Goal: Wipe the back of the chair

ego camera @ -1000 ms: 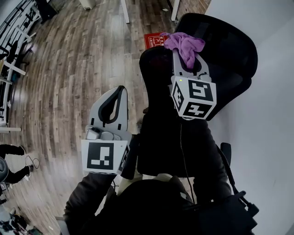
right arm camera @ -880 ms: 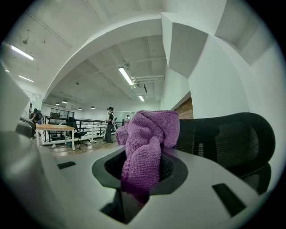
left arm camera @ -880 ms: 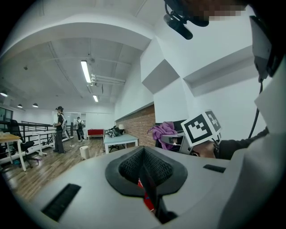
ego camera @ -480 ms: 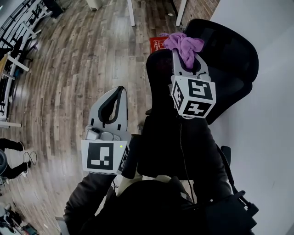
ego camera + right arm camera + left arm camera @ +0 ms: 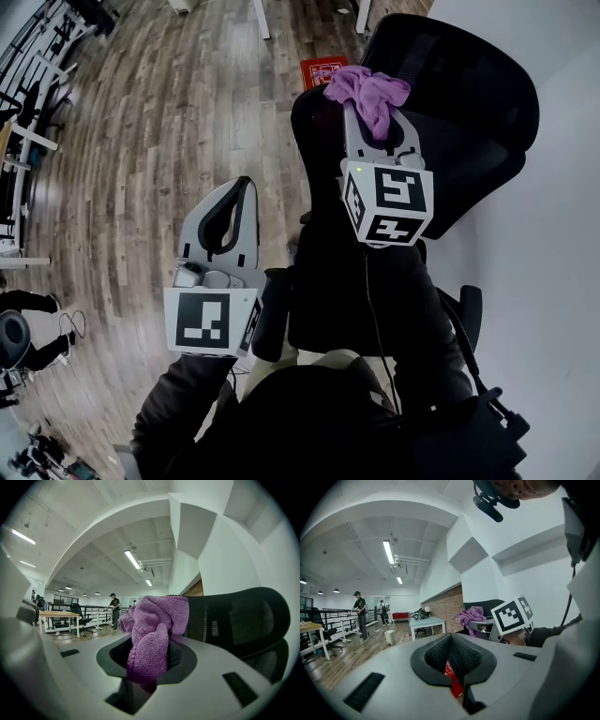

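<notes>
Two-handed stance, viewed from above. Held purple cloth (image 5: pixel 367 92) pinched tight between jaws of right hand-held gripper (image 5: pixel 373 120), arm raised forward; faced black chair back (image 5: pixel 473 103) just ahead and rightward, its top edge crosswise to the jaws, contact unclear. Carried left hand-held gripper (image 5: pixel 246 187) lower, jaws together on nothing, farther off, over wooden floor (image 5: pixel 159 122)

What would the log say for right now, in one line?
right gripper: shut on cloth | cloth: near chair top | left gripper: shut, empty
</notes>
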A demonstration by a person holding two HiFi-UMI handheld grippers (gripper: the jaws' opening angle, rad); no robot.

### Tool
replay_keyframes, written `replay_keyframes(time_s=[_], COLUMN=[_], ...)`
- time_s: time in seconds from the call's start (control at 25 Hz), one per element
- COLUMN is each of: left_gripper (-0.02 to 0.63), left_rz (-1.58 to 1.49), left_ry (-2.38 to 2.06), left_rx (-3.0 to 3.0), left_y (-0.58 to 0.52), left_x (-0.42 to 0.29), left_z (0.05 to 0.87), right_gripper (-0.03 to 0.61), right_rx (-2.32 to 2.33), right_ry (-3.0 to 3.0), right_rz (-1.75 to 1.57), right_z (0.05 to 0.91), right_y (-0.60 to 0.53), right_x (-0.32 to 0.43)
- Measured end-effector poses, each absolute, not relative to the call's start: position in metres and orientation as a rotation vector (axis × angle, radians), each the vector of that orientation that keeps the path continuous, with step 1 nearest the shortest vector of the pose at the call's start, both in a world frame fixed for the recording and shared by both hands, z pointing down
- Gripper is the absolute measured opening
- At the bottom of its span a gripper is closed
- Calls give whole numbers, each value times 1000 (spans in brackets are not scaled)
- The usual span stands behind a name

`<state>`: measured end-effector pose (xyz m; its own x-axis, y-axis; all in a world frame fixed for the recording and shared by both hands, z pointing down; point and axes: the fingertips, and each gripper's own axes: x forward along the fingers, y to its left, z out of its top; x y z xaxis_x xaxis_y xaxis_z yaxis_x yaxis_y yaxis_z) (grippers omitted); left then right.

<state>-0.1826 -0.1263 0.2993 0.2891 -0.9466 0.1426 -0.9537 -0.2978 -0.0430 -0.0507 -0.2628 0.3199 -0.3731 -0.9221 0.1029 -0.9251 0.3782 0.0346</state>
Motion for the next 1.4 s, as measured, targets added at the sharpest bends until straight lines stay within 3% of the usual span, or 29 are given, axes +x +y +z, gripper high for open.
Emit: replay_keyframes(time_s=[0.56,1.4], left_gripper=[9,9], left_rz=[263,267], left_ry=[-1788,-1675], left_rx=[2526,2607], left_y=[-145,-158], left_x=[-158,-93], left_z=[300,312], right_gripper=[111,110], right_rx=[1665,1794], right_ry=[-2536,-2433], right_rz=[64,109], right_z=[324,341], right_y=[-270,-278], right_x=[-39,48])
